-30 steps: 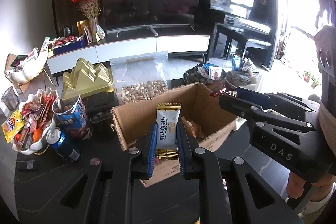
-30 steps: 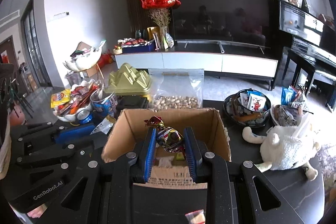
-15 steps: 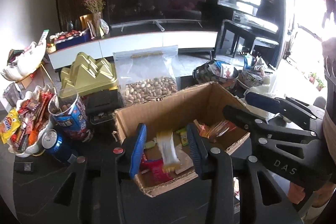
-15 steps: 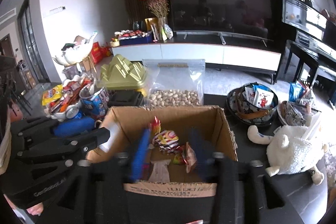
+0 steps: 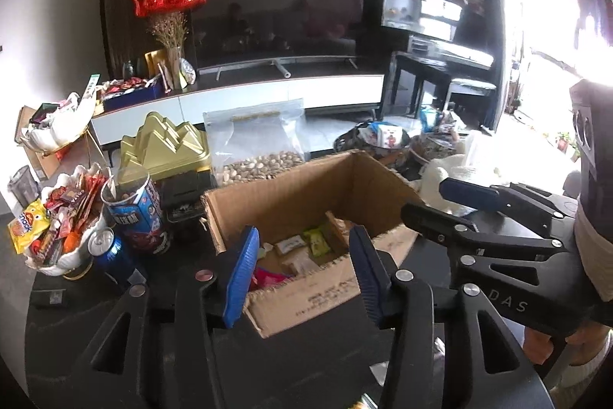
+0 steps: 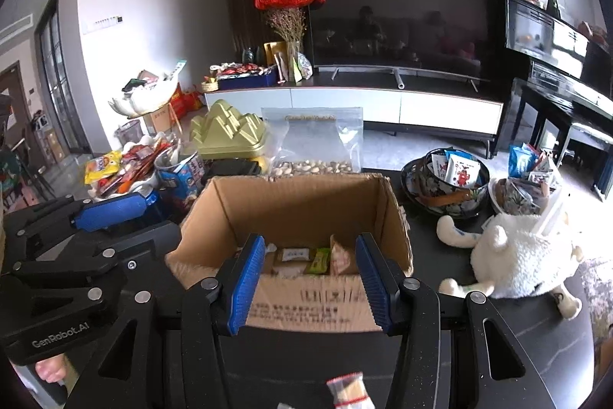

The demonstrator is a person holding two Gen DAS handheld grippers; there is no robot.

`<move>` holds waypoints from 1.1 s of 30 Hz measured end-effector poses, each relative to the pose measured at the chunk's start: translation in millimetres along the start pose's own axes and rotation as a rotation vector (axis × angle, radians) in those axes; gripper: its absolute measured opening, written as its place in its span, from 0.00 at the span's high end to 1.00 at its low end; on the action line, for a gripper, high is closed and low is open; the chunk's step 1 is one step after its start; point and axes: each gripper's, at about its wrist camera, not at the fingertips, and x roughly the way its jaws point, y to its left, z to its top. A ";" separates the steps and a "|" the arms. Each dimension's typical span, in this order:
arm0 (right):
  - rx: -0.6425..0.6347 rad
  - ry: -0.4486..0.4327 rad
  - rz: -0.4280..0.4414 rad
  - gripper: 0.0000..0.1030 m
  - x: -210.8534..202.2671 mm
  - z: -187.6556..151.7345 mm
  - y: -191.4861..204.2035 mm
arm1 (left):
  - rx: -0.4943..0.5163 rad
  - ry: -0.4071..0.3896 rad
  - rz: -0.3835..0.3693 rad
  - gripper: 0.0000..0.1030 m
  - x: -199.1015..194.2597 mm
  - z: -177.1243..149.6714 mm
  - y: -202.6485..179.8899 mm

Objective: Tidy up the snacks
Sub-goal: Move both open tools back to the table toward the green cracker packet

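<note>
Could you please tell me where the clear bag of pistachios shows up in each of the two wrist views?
Left wrist: the bag of pistachios stands left of centre, behind the cardboard box.
Right wrist: the bag is at centre, directly behind the box.
Shared landmark: the gold tin on its left.

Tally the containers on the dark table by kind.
Cardboard box: 1
Patterned bowls: 2
White snack dish: 1
Clear zip bag of nuts: 1
Gold tin: 1
Blue can: 1
Blue tub: 1
Total: 8

Cardboard box (image 6: 306, 206) — open-topped, upright on dark table, flaps torn. Wrapped snacks (image 6: 320, 257) — small packets, green, white, tan, pink, lying loose on box floor.
</note>
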 end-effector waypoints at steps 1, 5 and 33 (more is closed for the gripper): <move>-0.002 -0.004 -0.001 0.51 -5.2 -2.9 1.7 | -0.002 -0.002 -0.006 0.51 -3.8 -2.6 -1.3; -0.011 -0.014 -0.003 0.51 -23.0 -15.2 7.8 | 0.007 -0.008 -0.017 0.50 -18.2 -16.4 -7.0; 0.195 0.210 -0.049 0.51 -43.7 -171.6 35.3 | 0.257 0.135 -0.121 0.45 -36.6 -151.2 -33.2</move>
